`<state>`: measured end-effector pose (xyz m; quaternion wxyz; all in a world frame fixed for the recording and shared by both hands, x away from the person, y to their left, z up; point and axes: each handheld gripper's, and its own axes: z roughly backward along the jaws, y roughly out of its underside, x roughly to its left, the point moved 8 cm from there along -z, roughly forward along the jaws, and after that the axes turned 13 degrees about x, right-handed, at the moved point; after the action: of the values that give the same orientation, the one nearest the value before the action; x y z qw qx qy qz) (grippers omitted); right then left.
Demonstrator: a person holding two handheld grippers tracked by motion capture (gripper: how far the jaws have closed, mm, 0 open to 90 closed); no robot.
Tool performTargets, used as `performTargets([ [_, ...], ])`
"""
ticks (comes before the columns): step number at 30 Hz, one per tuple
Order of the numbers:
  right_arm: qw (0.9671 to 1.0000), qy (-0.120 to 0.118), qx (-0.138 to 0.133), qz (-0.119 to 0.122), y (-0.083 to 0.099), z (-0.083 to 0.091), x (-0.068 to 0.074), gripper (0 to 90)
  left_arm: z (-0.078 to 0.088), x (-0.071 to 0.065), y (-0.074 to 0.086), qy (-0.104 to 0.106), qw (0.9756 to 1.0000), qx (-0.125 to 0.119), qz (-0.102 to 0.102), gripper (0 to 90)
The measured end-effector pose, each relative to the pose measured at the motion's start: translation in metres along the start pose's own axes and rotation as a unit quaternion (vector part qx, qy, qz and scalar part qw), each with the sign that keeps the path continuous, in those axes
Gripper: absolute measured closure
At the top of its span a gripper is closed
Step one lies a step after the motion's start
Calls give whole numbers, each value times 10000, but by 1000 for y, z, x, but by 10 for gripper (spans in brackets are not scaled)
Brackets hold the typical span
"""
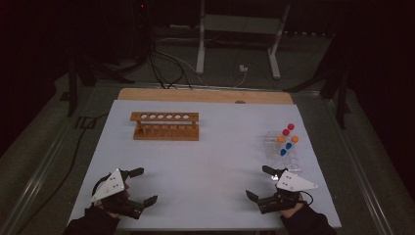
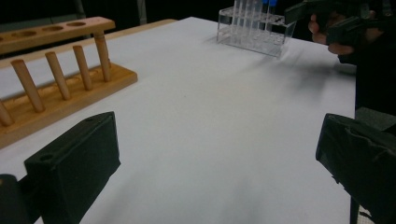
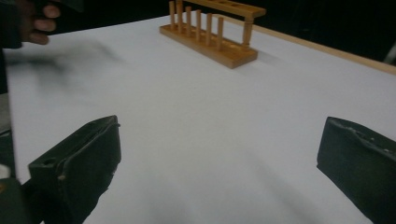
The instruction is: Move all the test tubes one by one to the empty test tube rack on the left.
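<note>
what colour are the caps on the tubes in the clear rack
Red, orange and blue caps in the clear rack, best in the high view.

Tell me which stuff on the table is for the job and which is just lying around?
For the job:
- clear rack with capped tubes
- wooden rack, empty
- left claw and right claw, both open and holding nothing

Just lying about:
- cables on the floor
- white stand behind the table

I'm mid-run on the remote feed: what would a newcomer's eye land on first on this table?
Probably the bright caps of the tubes, red, orange and blue, standing in a clear plastic rack at the right side of the white table. Next, the empty wooden rack at the far left. Near the front edge, the left gripper and right gripper both have open jaws, holding nothing.
</note>
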<state>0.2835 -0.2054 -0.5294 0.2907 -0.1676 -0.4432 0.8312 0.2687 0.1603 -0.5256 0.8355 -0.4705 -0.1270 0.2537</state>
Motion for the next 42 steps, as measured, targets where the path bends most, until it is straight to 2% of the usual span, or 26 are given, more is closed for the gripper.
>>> performTargets([
  [6, 9997, 78, 190, 157, 3, -5, 1, 0, 0, 2, 1, -10, 10000, 29, 30, 4],
  [8, 9996, -24, 258, 96, 3, -6, 3, 0, 0, 1, 0, 8, 10000, 17, 50, 4],
  [11, 9984, -184, 519, 86, 3, -5, 7, 0, 0, 1, 1, 4, 10000, 31, 43, 4],
  [13, 9982, -215, 549, 120, 1, -4, 11, 0, 1, 1, 1, -4, 10000, 16, 40, 4],
  [20, 9951, -589, 770, 176, -2, -7, 24, 0, 3, 1, 0, 21, 10000, -24, 48, 4],
  [24, 9954, -734, 576, 229, -16, 0, 31, 0, 4, 1, 1, -14, 10000, -16, 42, 4],
  [25, 9957, -792, 426, 243, -26, 5, 34, 0, 5, 1, 0, -13, 10000, -25, 47, 4],
  [26, 9957, -792, 426, 243, -26, 5, 34, 0, 5, 1, 0, -17, 10000, -42, 42, 4],
  [30, 9973, -673, 120, 255, -43, 17, 32, 0, 6, 1, 1, -25, 10000, -34, 34, 4],
  [34, 9987, -473, 19, 164, -48, 26, 21, 0, 7, 1, 0, 0, 10000, -59, 50, 4],
  [38, 9999, -136, -97, 15, -53, 36, 8, 0, 7, 1, 0, -17, 10000, -62, 40, 4],
  [42, 9994, 228, -149, -190, -56, 45, -8, 0, 7, 1, 0, -5, 10000, -53, 38, 4],
])
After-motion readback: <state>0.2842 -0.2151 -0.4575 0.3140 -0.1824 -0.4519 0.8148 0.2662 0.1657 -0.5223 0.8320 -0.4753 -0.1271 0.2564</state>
